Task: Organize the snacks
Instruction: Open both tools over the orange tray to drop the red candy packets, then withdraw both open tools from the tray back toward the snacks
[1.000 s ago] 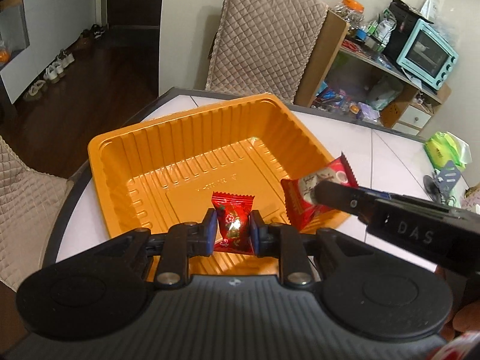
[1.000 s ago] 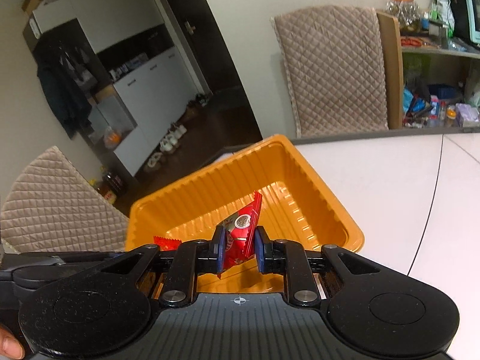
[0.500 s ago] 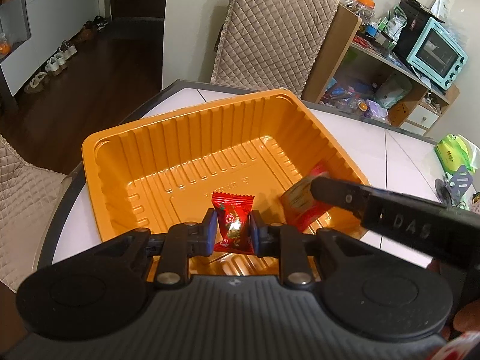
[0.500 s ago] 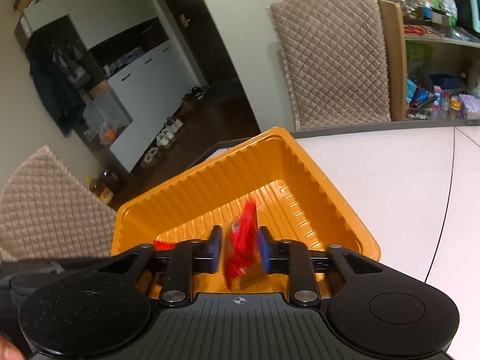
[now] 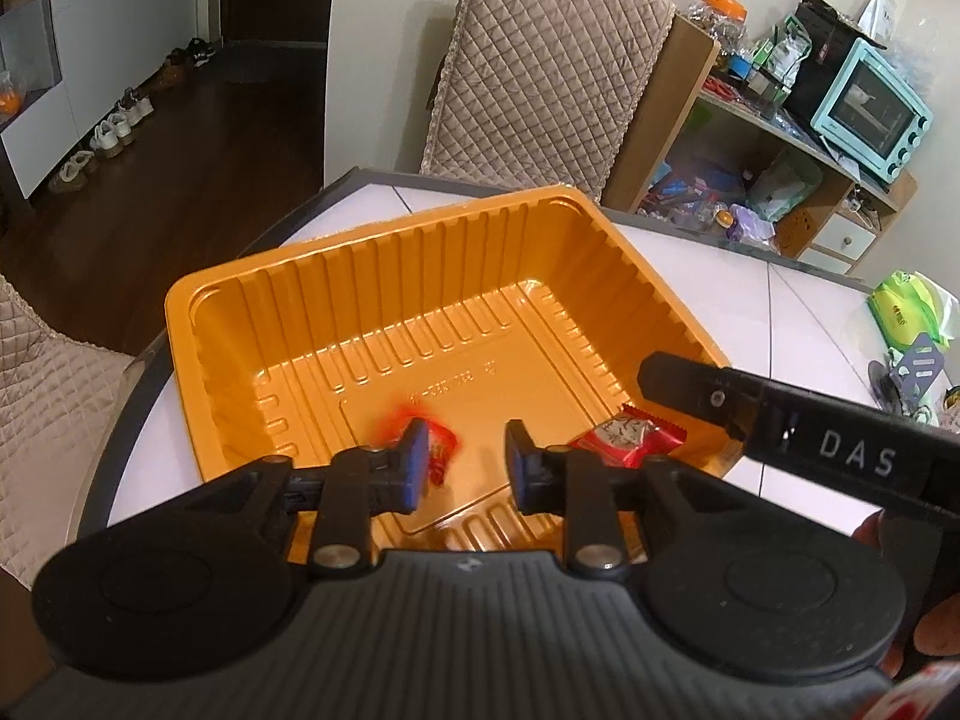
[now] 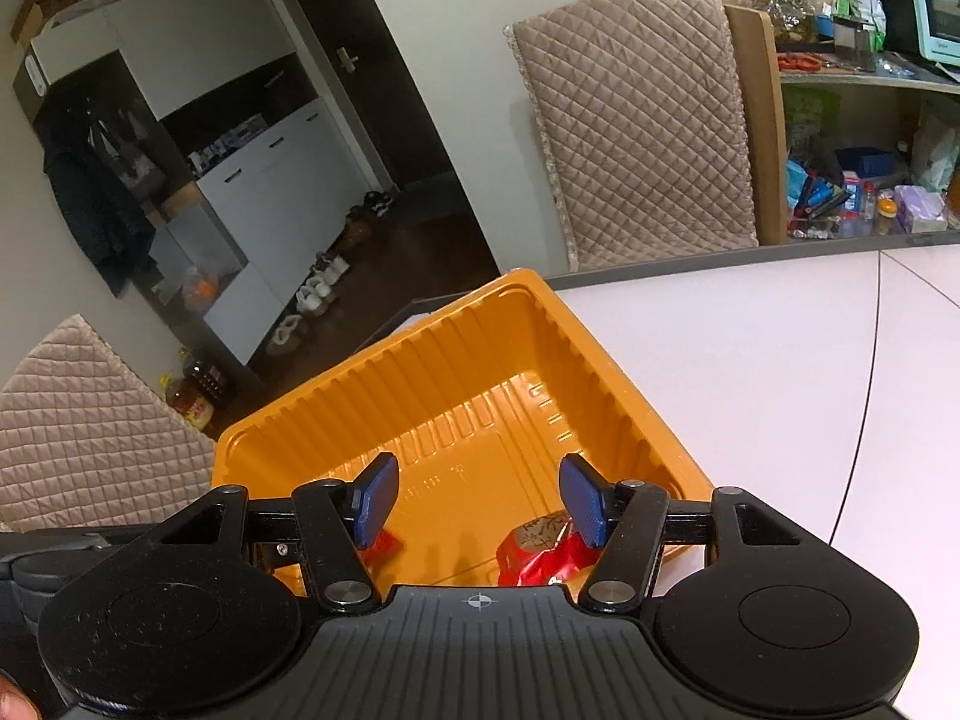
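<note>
Tray (image 5: 252, 312) walls ring 2 snacks (image 5: 624, 441); grippers (image 5: 465, 459) spread.

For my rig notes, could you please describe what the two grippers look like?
Both the left gripper and the right gripper are matte black, with ribbed bodies, round side discs, silver pivot screws and blue ridged finger pads. The right one carries white "DAS" lettering on its side.
</note>
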The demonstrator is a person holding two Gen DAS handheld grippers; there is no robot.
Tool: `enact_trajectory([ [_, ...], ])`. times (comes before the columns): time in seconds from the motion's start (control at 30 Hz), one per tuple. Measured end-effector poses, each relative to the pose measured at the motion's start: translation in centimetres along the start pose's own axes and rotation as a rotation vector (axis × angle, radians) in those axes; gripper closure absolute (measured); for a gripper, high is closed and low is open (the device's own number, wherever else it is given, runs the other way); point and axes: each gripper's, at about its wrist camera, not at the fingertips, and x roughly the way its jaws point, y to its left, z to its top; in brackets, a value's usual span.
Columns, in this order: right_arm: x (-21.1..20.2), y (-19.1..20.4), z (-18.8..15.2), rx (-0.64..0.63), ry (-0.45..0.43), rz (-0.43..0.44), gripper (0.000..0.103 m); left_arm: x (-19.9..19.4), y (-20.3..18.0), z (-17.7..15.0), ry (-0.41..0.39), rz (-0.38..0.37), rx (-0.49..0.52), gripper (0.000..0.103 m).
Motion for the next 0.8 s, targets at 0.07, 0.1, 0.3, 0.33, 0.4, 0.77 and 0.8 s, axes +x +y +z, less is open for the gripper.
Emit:
enact_trajectory([
  [0.07,-0.3,0.0,-0.1,-0.003,-0.002,-0.002,0.043,-0.3,-0.1,0.1,-0.010,0.000,0.002,0.069],
  [0.1,-0.5,0.1,-0.1,-0.004,-0.003,-0.002,0.043,-0.5,-0.1,0.1,-0.015,0.000,0.006,0.069],
  [0.3,-1.7,0.3,-0.2,-0.003,-0.014,-0.006,0.043,-1.8,-0.3,0.1,-0.035,-0.007,0.011,0.066],
  [0.33,-2.0,0.3,-0.2,-0.001,-0.016,-0.006,0.043,-2.0,-0.3,0.1,-0.037,-0.010,0.011,0.066],
  [0.4,-2.5,0.4,-0.2,0.001,-0.019,-0.009,0.043,-2.5,-0.3,0.0,-0.042,-0.015,0.012,0.066],
  [0.77,-7.5,0.6,-1.7,0.015,-0.055,-0.013,0.042,-7.2,-0.8,-1.6,-0.089,-0.056,0.034,0.060],
  [0.8,-8.0,0.6,-2.0,0.017,-0.059,-0.014,0.042,-7.7,-0.8,-1.9,-0.091,-0.056,0.042,0.060],
])
